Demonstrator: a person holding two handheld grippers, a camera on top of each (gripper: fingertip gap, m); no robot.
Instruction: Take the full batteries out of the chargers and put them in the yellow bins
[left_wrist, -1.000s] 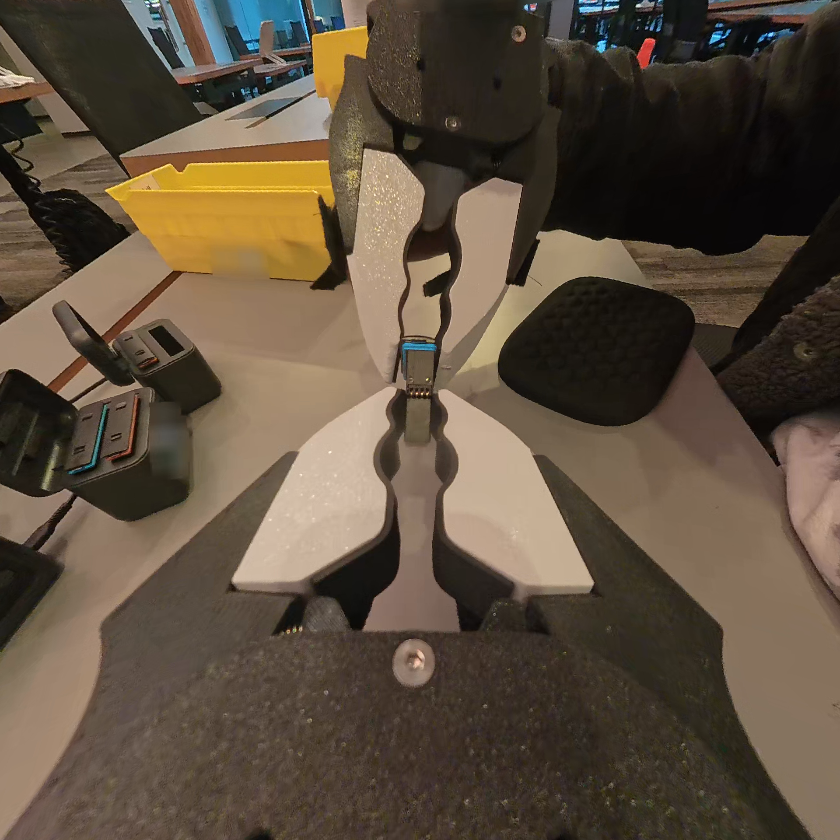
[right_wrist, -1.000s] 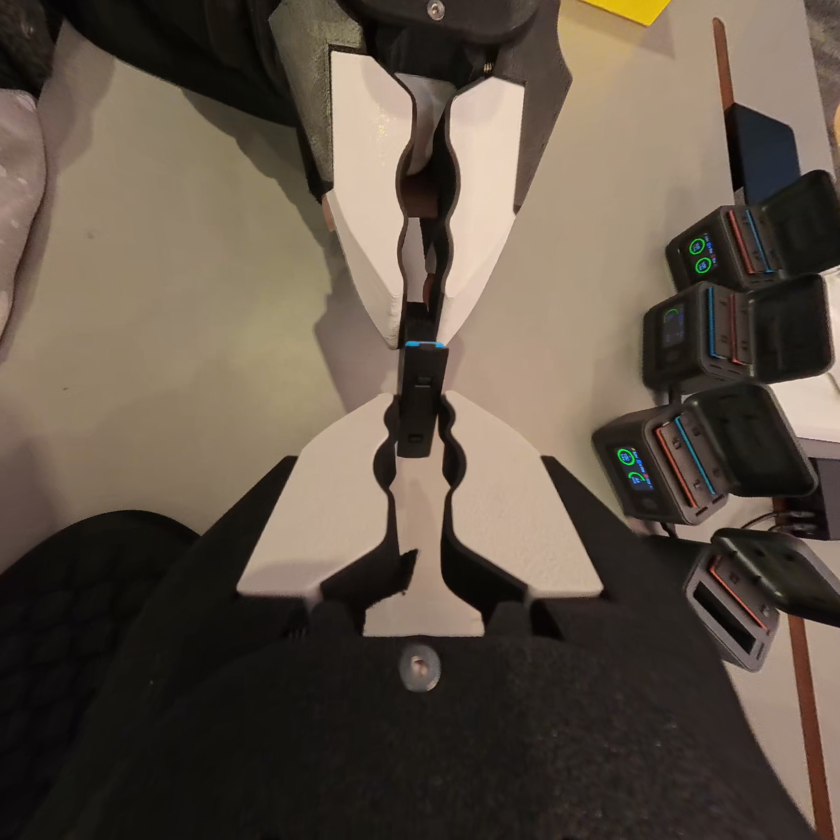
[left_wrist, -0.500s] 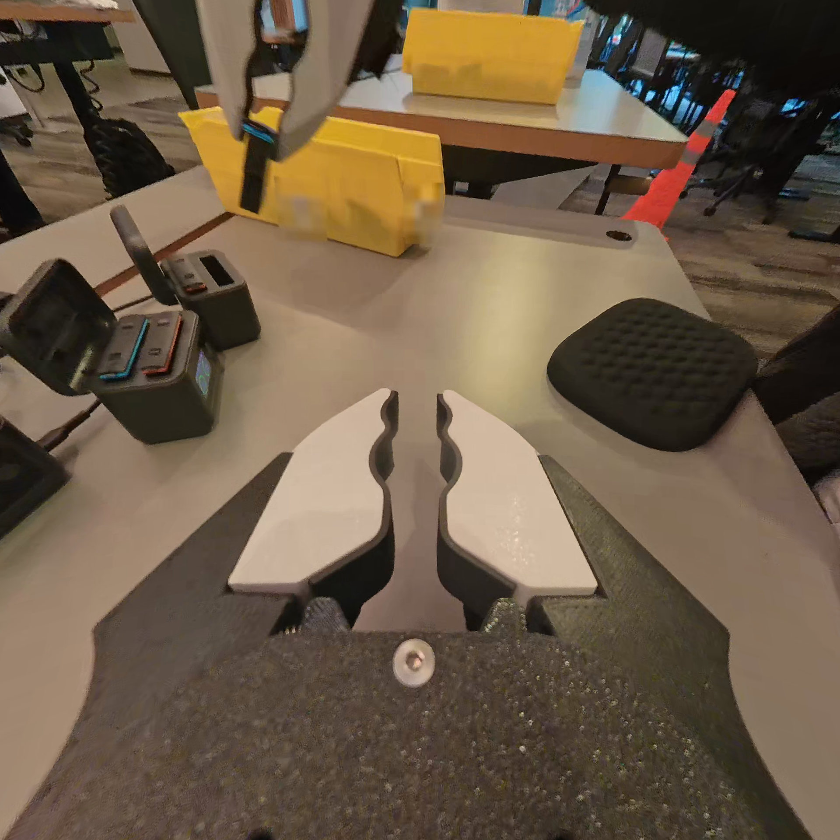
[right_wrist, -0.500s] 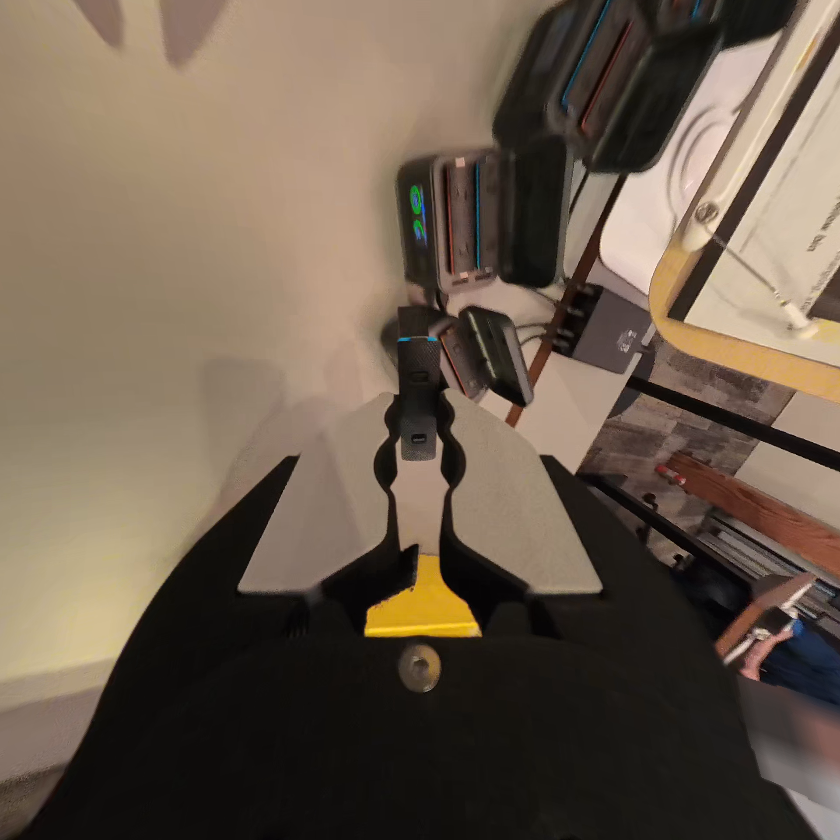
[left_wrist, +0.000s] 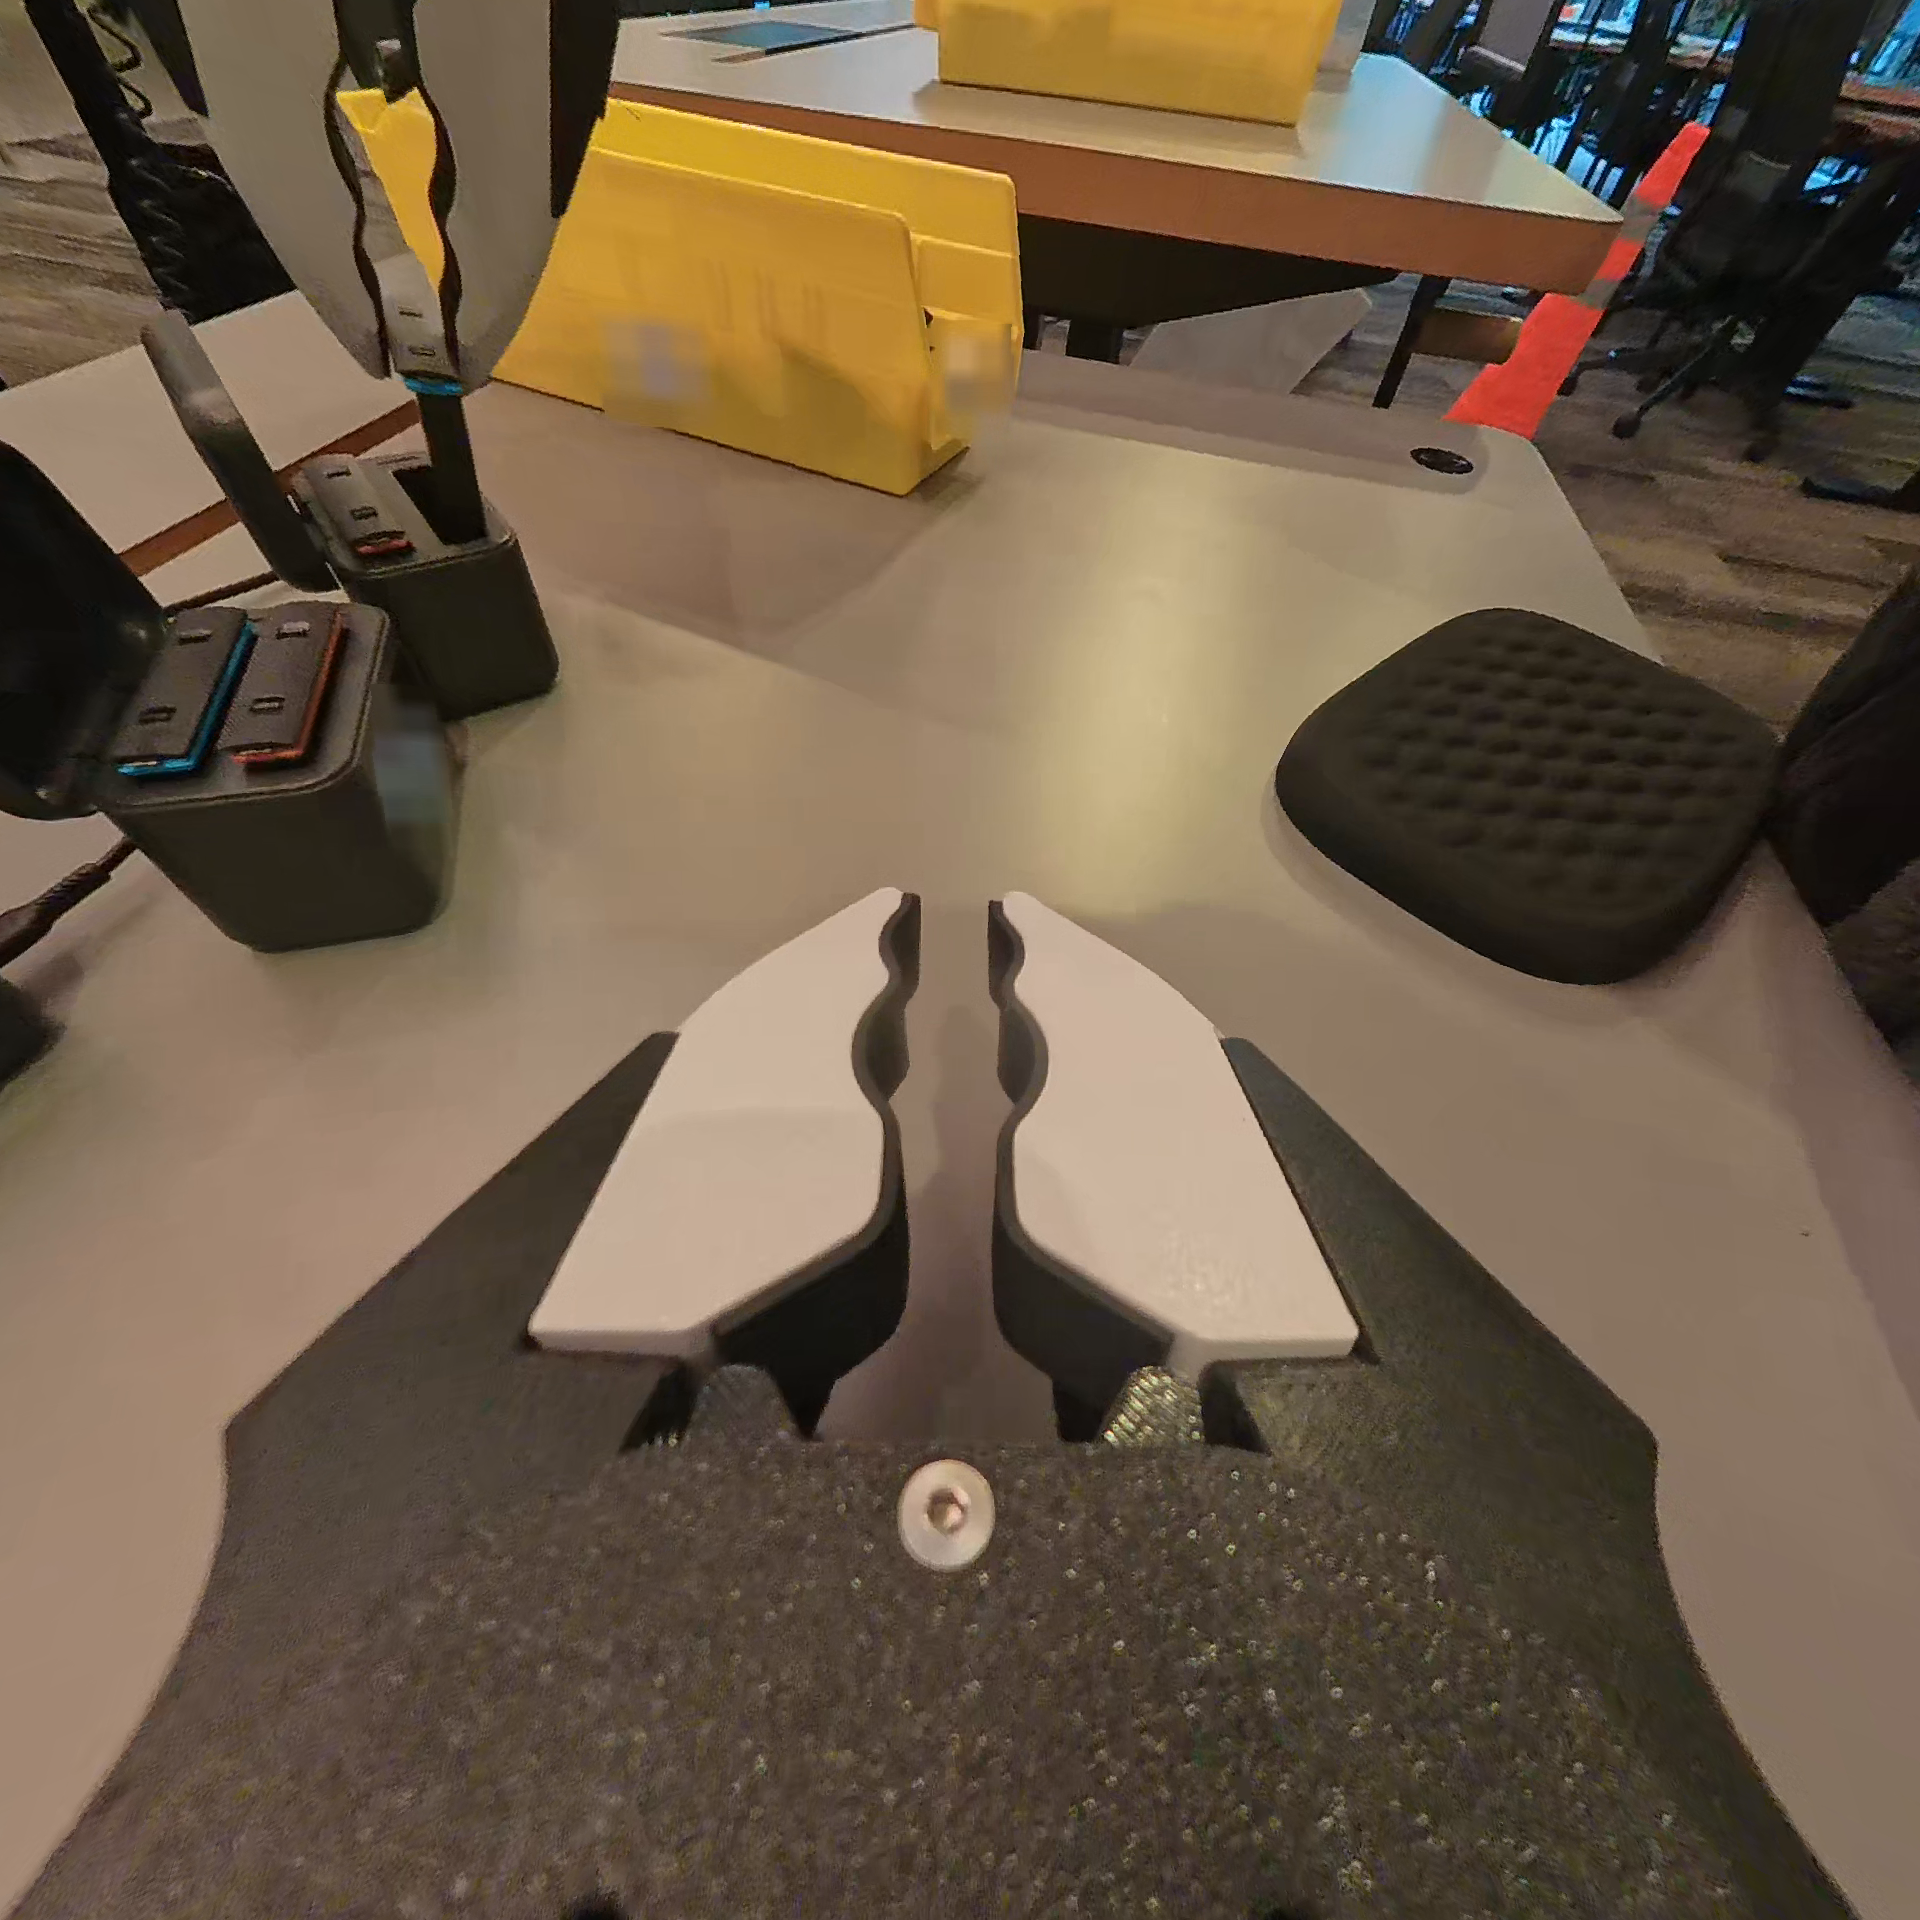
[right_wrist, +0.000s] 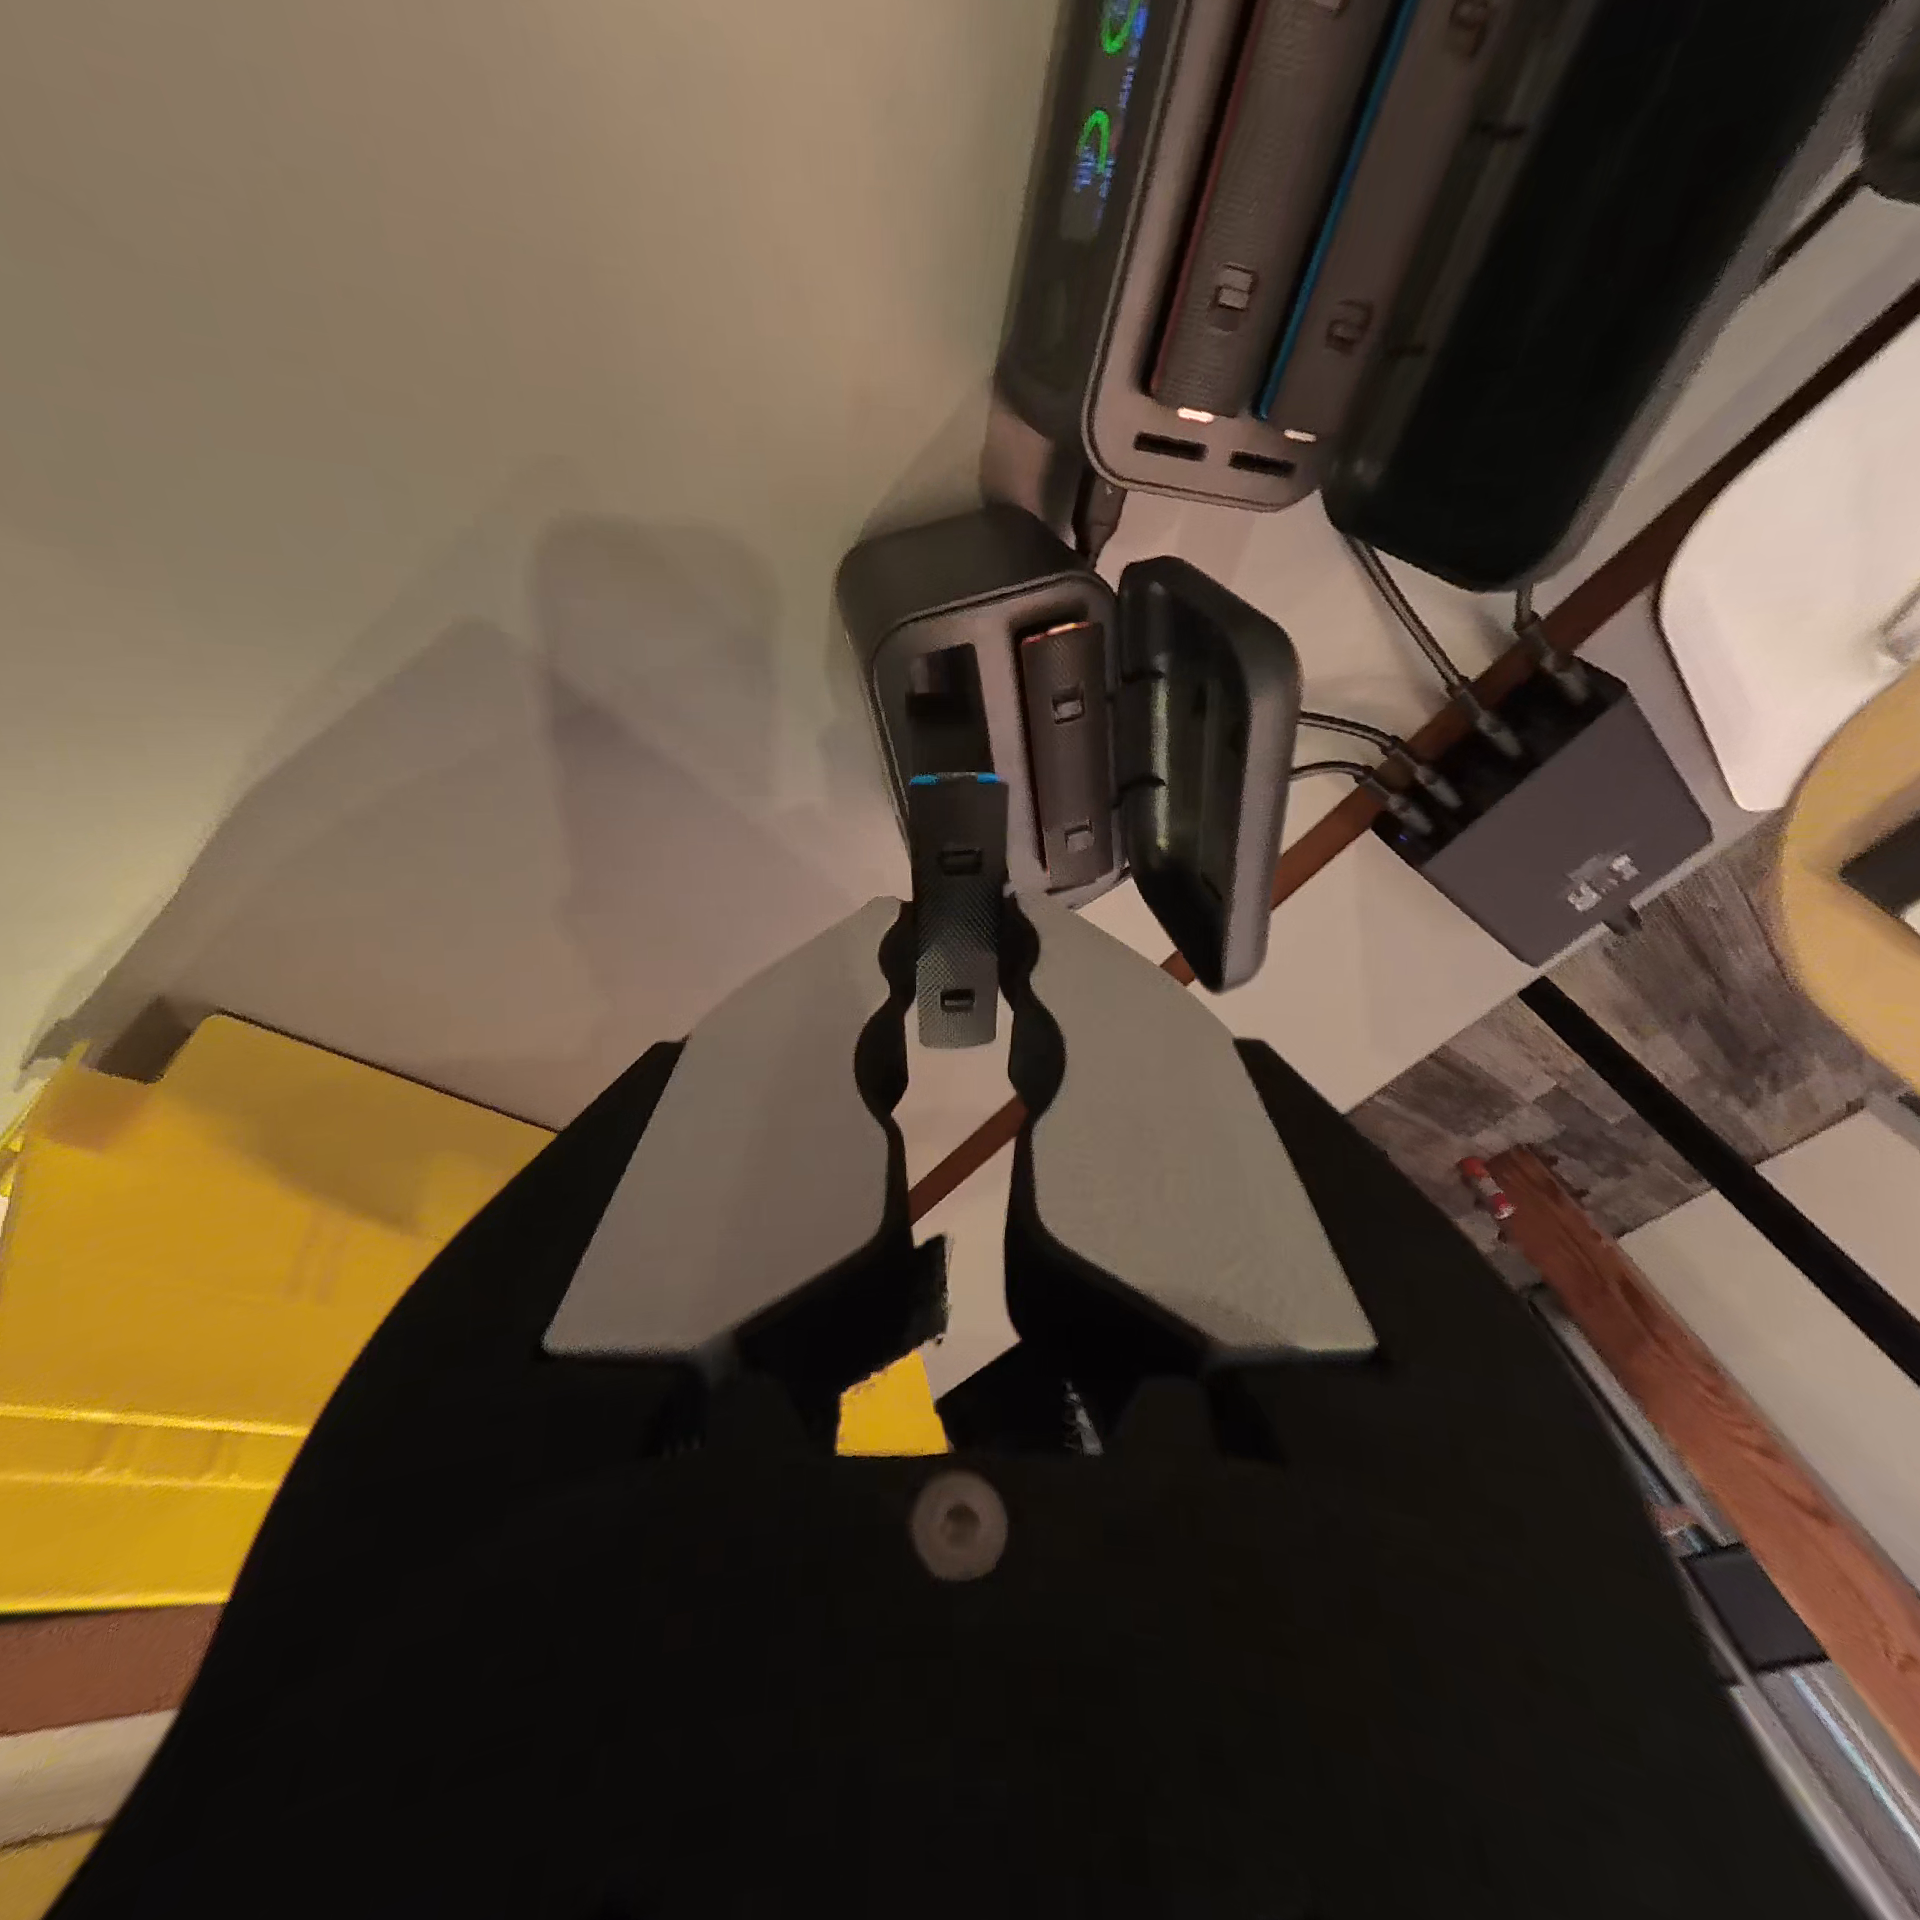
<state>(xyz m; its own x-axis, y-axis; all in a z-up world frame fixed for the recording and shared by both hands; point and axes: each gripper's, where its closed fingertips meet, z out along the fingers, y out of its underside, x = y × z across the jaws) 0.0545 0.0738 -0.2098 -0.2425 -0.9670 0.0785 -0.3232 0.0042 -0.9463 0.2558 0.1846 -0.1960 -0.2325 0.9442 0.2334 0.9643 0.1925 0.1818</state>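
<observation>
Battery (right_wrist: 956, 914): slim dark textured stick, blue-edged end; pinched in right tongs (right_wrist: 956, 925); left tongs (left_wrist: 951, 914) narrowly parted, empty.

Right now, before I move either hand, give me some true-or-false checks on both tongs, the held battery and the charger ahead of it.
1. The right tongs grip a blue-ended battery. True.
2. The left tongs hold a battery. False: they are empty, with the jaws apart.
3. Both slots of the charger ahead of the held battery are filled. False: one slot is empty, and the other holds a red-ended battery.
4. That charger's lid is open. True.
</observation>
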